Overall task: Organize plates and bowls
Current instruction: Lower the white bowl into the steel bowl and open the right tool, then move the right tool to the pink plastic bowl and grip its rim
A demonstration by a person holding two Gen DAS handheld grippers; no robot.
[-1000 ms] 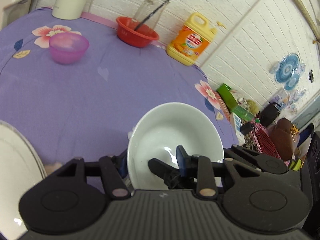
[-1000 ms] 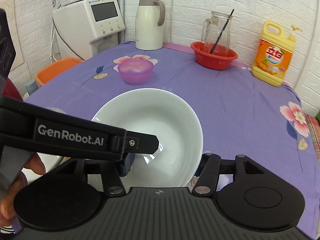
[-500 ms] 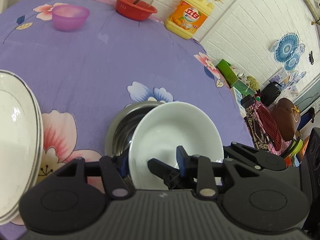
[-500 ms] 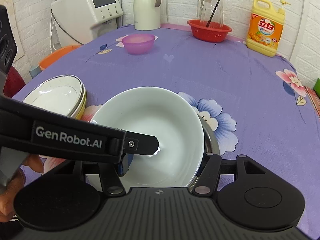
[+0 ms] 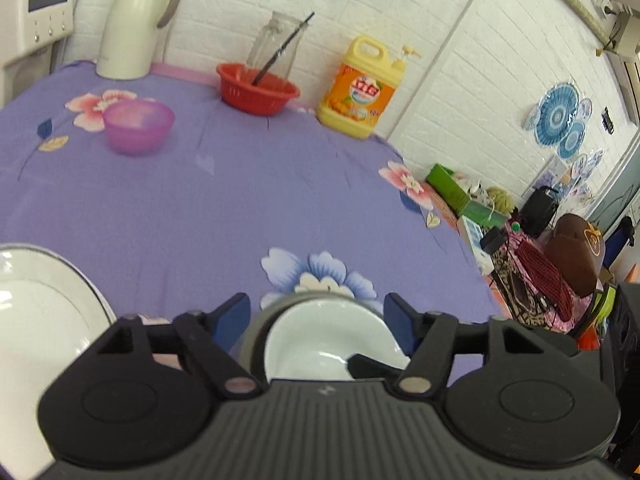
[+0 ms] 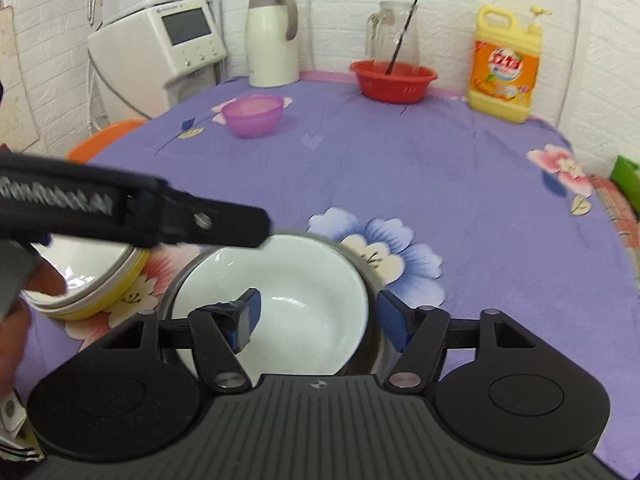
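A white bowl (image 6: 292, 300) sits nested inside a steel bowl (image 6: 372, 280) on the purple flowered tablecloth; it also shows in the left wrist view (image 5: 320, 340) inside the steel bowl (image 5: 256, 332). My left gripper (image 5: 318, 312) is open above the bowls and holds nothing. My right gripper (image 6: 320, 314) is open, its fingers on either side of the white bowl's near rim. A stack of white and yellow bowls (image 6: 92, 276) stands to the left, also in the left wrist view (image 5: 44, 320). A small pink bowl (image 6: 254, 114) stands farther back.
At the back stand a red basket (image 6: 394, 80) with a glass jug, a yellow detergent bottle (image 6: 506, 64), a white thermos (image 6: 272, 36) and a water dispenser (image 6: 160, 52). The left gripper's arm (image 6: 132, 212) crosses the right wrist view. Clutter lies beyond the table's right edge (image 5: 540, 248).
The white bowl was carried down and set into the steel bowl. Both grippers opened and let go of it, and the left gripper lifted away.
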